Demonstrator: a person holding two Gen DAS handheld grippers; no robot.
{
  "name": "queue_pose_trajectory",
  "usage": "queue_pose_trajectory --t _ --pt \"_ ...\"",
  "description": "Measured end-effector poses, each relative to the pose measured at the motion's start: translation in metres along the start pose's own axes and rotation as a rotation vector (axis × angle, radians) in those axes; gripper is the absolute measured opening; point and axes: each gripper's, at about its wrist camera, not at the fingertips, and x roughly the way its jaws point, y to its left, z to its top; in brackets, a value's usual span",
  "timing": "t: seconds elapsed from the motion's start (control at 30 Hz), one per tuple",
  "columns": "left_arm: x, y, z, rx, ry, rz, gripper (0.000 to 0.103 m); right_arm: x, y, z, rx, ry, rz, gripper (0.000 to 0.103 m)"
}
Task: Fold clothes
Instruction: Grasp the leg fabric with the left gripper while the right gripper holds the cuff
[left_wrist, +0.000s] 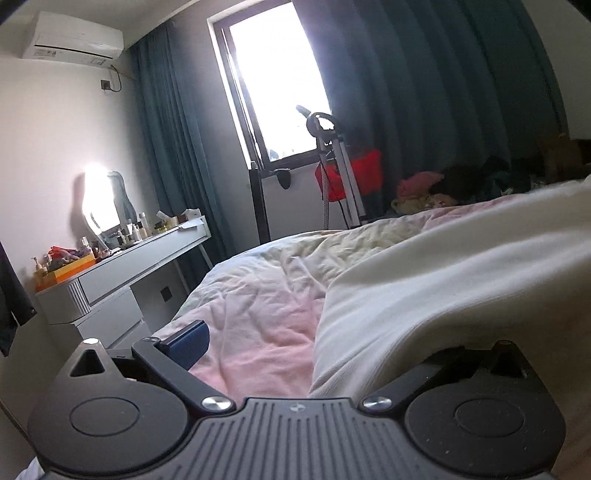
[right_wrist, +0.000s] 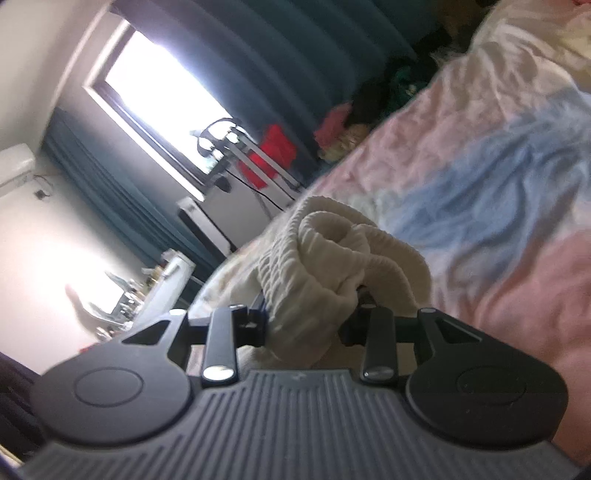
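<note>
**Cream garment on the bed, right gripper clamped on its bunched edge**

We note the cream garment (left_wrist: 443, 266) lying on the bed (left_wrist: 258, 314), spread over the pastel bedcover of pink, pale yellow and blue patches. In the left wrist view it drapes from the upper right down to the lower middle, and its near edge lies over the right-hand finger of the left gripper (left_wrist: 317, 354).

Left gripper: jaws spread wide. We see only the left finger's blue pad (left_wrist: 188, 345), standing free above the pink cover; the other is hidden under the cloth. The pads press on nothing that we can see.

Right gripper (right_wrist: 306, 317): jaws partly closed and pinching a bunched, ribbed edge of the same garment, which rolls up in thick folds just ahead of the fingers. This view is tilted and a little blurred.

Surroundings: a bright window (left_wrist: 273, 81) with dark teal curtains (left_wrist: 424, 92), a white dresser (left_wrist: 122, 273) crowded with bottles, an air conditioner (left_wrist: 72, 37) on the wall, and a pile of clothes (left_wrist: 461, 184) at the far edge of the bed.
</note>
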Motion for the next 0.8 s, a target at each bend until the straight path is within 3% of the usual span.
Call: queue_pose_trajectory --t 0.17,0.23,0.3,0.37,0.47,0.6,0.7,0.8 --pt "0.012 0.004 -0.006 -0.008 0.169 -0.073 0.103 0.012 -0.032 -0.009 0.114 0.141 -0.107 0.044" --pt "0.022 0.012 -0.009 -0.057 0.240 -0.096 0.103 0.016 -0.044 -0.013 0.187 0.225 -0.095 0.043" --pt "0.026 0.023 -0.010 -0.139 0.298 -0.134 0.103 0.010 -0.046 -0.015 0.213 0.244 -0.071 0.048" --pt "0.028 0.031 -0.012 -0.201 0.341 -0.164 0.103 0.003 -0.039 -0.015 0.156 0.231 -0.100 0.061" --pt "0.029 0.034 -0.015 -0.217 0.358 -0.174 0.103 -0.005 -0.029 -0.016 0.064 0.202 -0.177 0.083" --pt "0.036 0.032 -0.014 -0.203 0.359 -0.177 0.102 0.002 -0.030 -0.020 0.015 0.216 -0.229 0.082" --pt "0.041 0.034 -0.014 -0.211 0.367 -0.180 0.103 0.014 -0.044 -0.021 0.053 0.230 -0.257 0.095" --pt "0.047 0.035 -0.013 -0.219 0.378 -0.183 0.103 0.023 -0.056 -0.022 0.126 0.239 -0.218 0.096"
